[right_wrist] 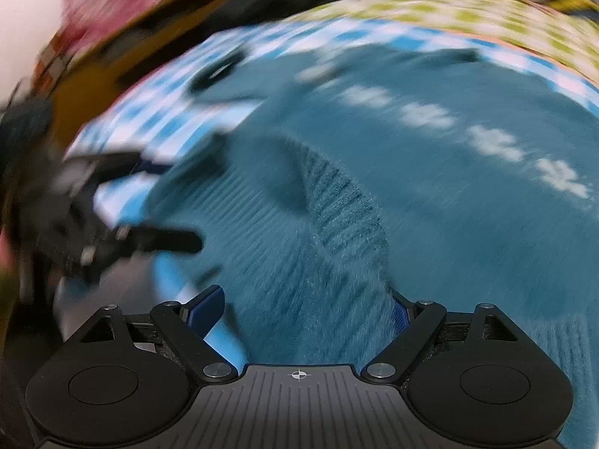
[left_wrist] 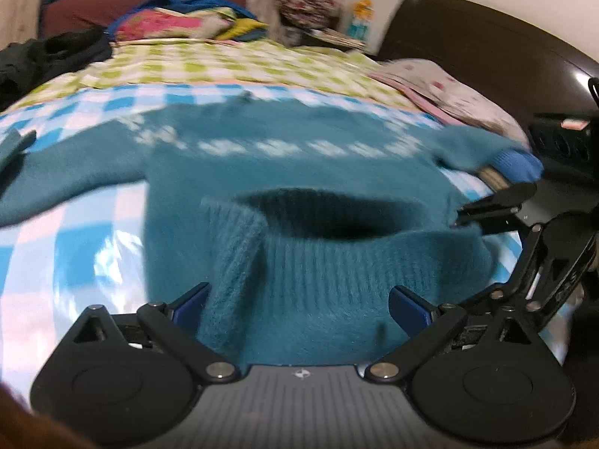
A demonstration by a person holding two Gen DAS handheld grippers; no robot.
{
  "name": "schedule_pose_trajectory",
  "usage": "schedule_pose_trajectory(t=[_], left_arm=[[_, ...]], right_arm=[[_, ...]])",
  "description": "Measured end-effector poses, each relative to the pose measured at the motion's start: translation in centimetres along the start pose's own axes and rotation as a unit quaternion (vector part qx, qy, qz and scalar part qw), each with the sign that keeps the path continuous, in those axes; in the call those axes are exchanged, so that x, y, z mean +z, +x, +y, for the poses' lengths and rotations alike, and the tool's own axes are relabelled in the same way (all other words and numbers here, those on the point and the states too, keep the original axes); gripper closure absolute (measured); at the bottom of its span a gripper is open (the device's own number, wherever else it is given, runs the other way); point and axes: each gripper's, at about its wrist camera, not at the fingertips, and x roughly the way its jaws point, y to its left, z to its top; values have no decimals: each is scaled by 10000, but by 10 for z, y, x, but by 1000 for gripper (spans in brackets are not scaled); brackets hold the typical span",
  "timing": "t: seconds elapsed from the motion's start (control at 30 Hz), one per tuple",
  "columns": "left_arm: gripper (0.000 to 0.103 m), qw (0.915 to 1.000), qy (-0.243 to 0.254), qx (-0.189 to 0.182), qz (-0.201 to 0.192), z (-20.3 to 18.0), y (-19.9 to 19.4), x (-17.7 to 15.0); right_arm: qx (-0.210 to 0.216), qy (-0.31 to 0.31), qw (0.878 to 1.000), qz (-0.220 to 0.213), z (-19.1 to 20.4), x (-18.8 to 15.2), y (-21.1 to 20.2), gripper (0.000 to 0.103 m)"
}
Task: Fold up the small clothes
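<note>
A small teal knit sweater (left_wrist: 284, 164) with a white pattern band lies spread on a blue-and-white checked sheet (left_wrist: 75, 239). Its ribbed hem (left_wrist: 322, 269) gapes open toward me. My left gripper (left_wrist: 299, 310) is open, its blue-padded fingers on either side of the hem. In the right wrist view, which is blurred, my right gripper (right_wrist: 307, 310) is open with the ribbed hem of the sweater (right_wrist: 430, 194) between its fingers. Each gripper shows in the other's view: the right one at the right edge (left_wrist: 486, 213), the left one at the left edge (right_wrist: 164, 202).
A green checked cover (left_wrist: 232, 63) lies beyond the blue sheet. A pile of colourful clothes (left_wrist: 179, 22) and dark clothing (left_wrist: 48, 52) sit at the far side. A pink spotted pillow (left_wrist: 445, 89) and a dark headboard (left_wrist: 486, 41) are at the right.
</note>
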Motion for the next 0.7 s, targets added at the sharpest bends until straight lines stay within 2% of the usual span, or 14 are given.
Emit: schedule_pose_trajectory(t=[0.17, 0.23, 0.37, 0.5, 0.6, 0.7], left_arm=[[0, 9994, 301, -40, 175, -30, -37, -28], [0, 9989, 406, 35, 226, -38, -47, -36], [0, 9991, 364, 119, 164, -48, -61, -43], [0, 9994, 309, 103, -75, -57, -62, -39], [0, 9991, 327, 172, -208, -67, -47, -35], [0, 9993, 273, 140, -203, -77, -28, -32]], right_arm=[[540, -31, 9981, 306, 40, -44, -38, 16], [498, -70, 9979, 416, 52, -63, -46, 16], [83, -77, 9996, 251, 64, -87, -66, 16], [-335, 507, 9976, -342, 46, -100, -91, 16], [-868, 960, 9886, -765, 31, -113, -107, 16], [-1615, 1440, 9718, -942, 10, -127, -115, 17]])
